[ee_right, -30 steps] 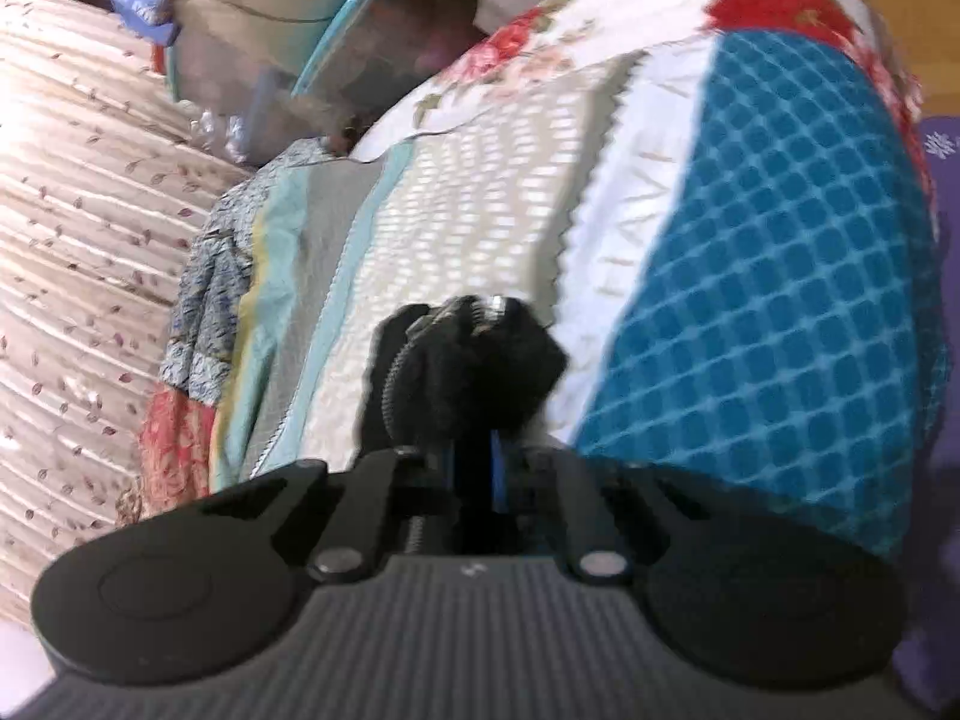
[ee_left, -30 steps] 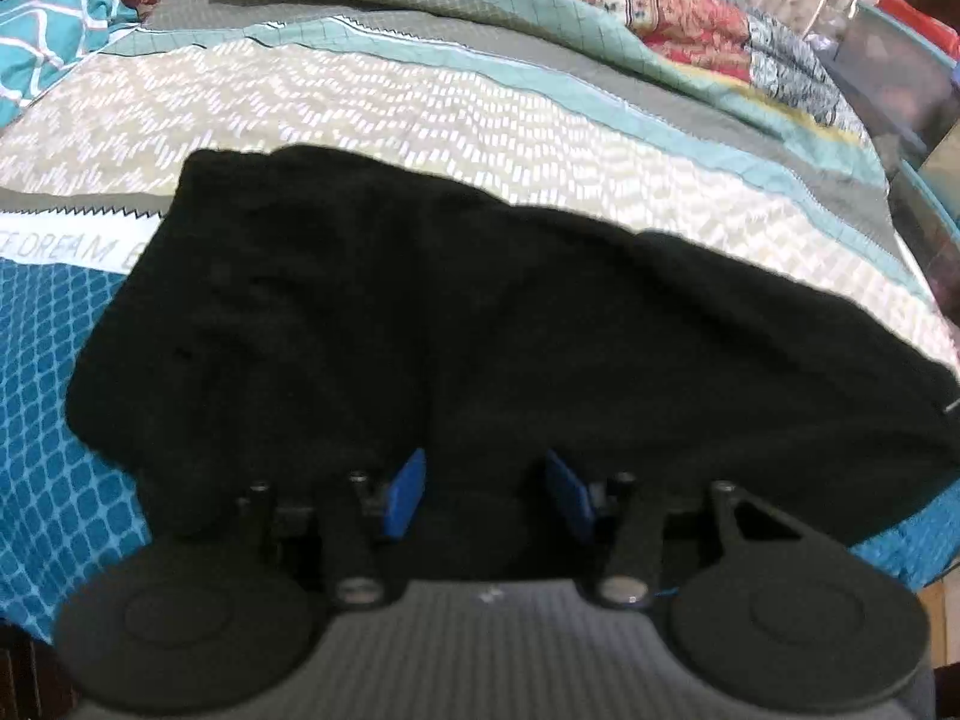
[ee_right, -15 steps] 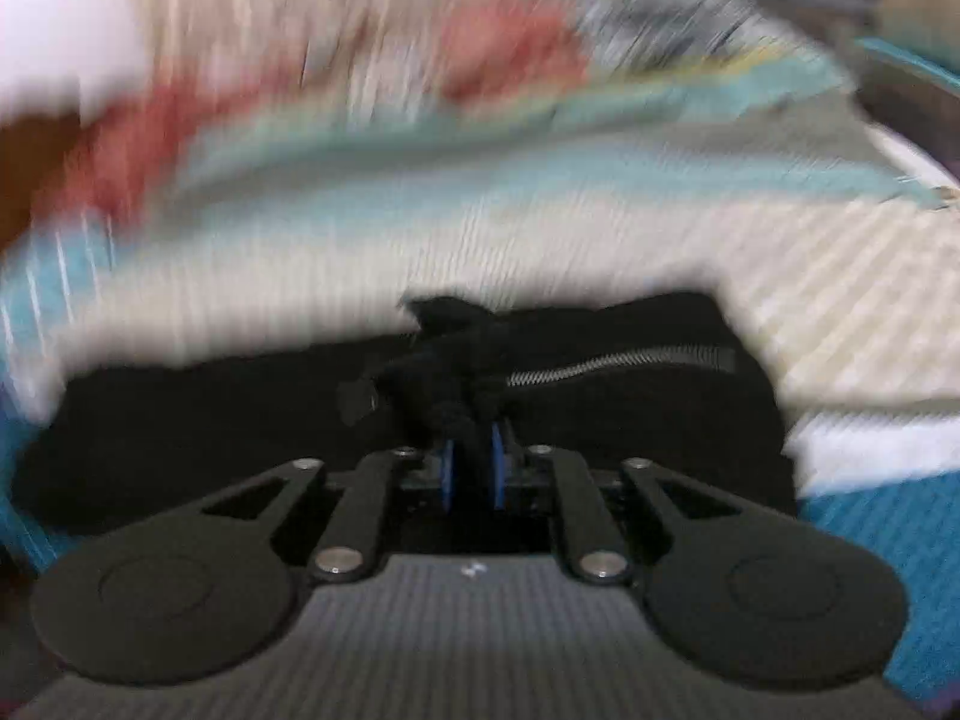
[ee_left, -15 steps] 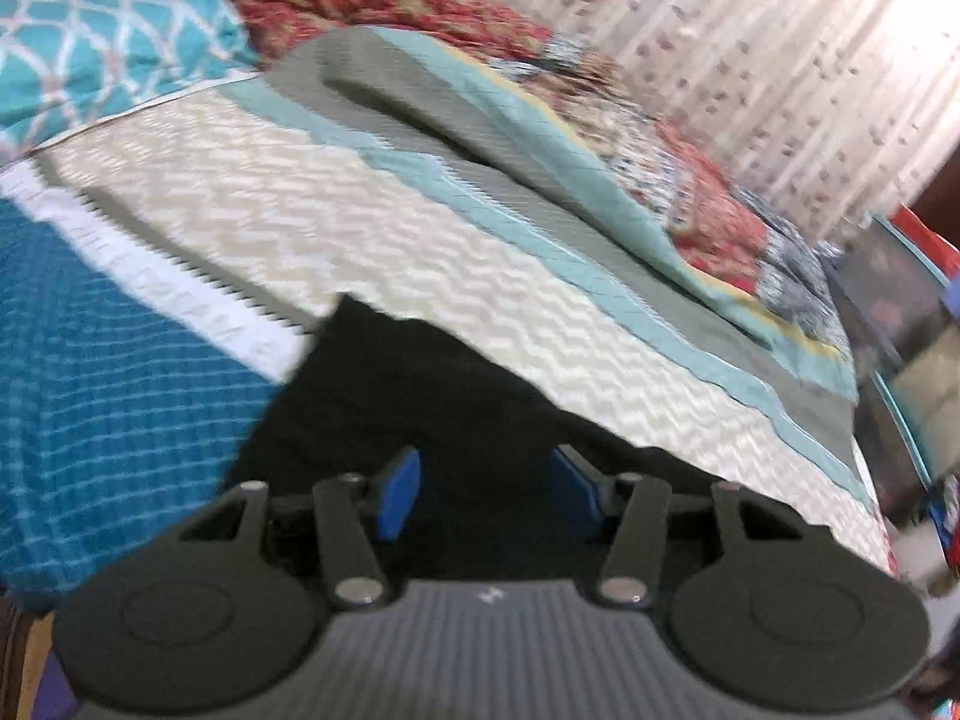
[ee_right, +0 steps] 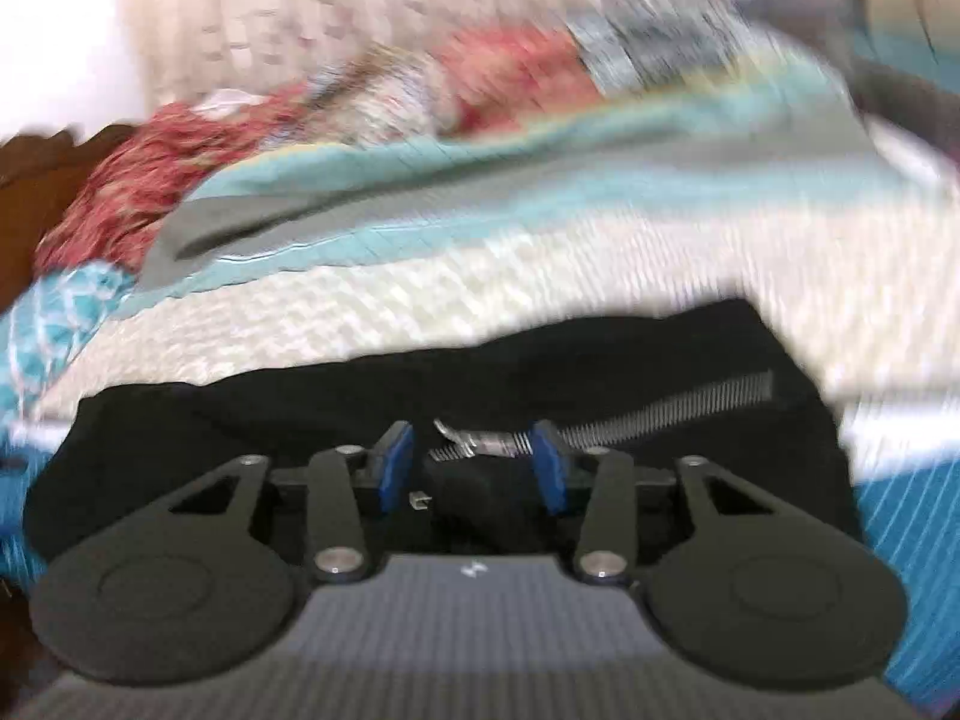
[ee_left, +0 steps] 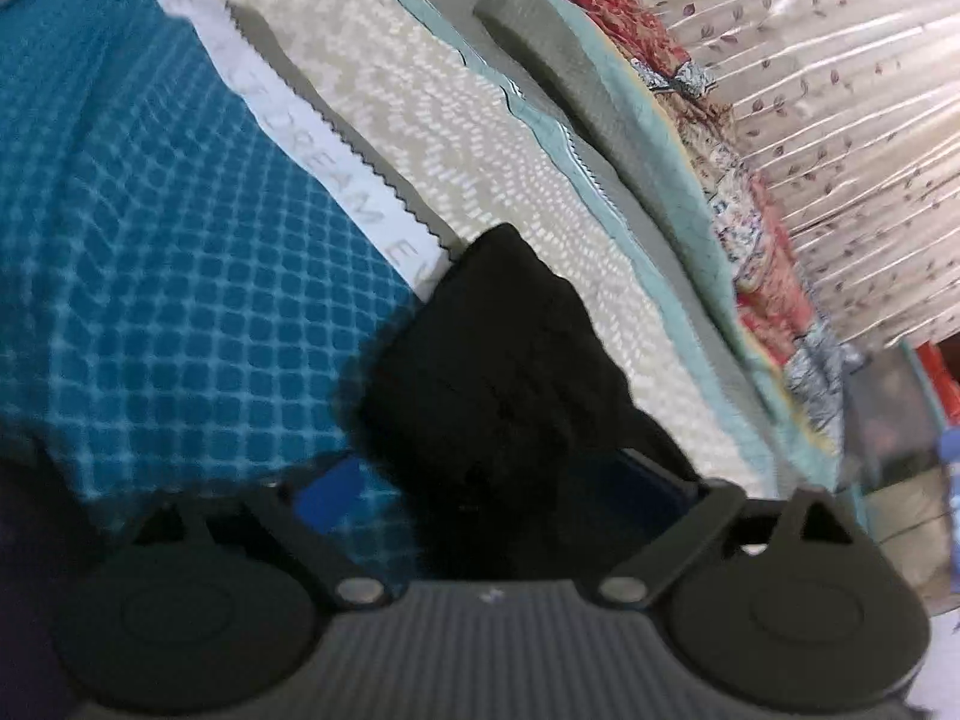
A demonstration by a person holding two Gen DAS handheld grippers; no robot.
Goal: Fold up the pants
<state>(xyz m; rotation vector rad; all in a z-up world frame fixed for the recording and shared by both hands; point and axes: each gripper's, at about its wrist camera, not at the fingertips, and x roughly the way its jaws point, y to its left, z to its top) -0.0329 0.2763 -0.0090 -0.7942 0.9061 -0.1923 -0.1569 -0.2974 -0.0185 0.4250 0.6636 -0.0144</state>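
Black pants (ee_right: pixel 420 384) lying on our patterned bed (ee_left: pixel 180 240).
Our left gripper (ee_left: pixel 498 480) spreads wide; our right gripper (ee_right: pixel 474 462) is parted over the zipper (ee_right: pixel 660 414), apparently gripping nothing.

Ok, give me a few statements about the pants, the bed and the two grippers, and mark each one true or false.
1. The pants are black. True.
2. The right gripper is clamped shut on the zipper. False: its jaws stand apart, with the near end of the zipper between them.
3. The pants lie on a wooden table. False: they lie on a patterned bedspread.
4. A metal zipper shows on the pants in the right wrist view. True.
5. The left gripper is open, with black cloth between its fingers. True.
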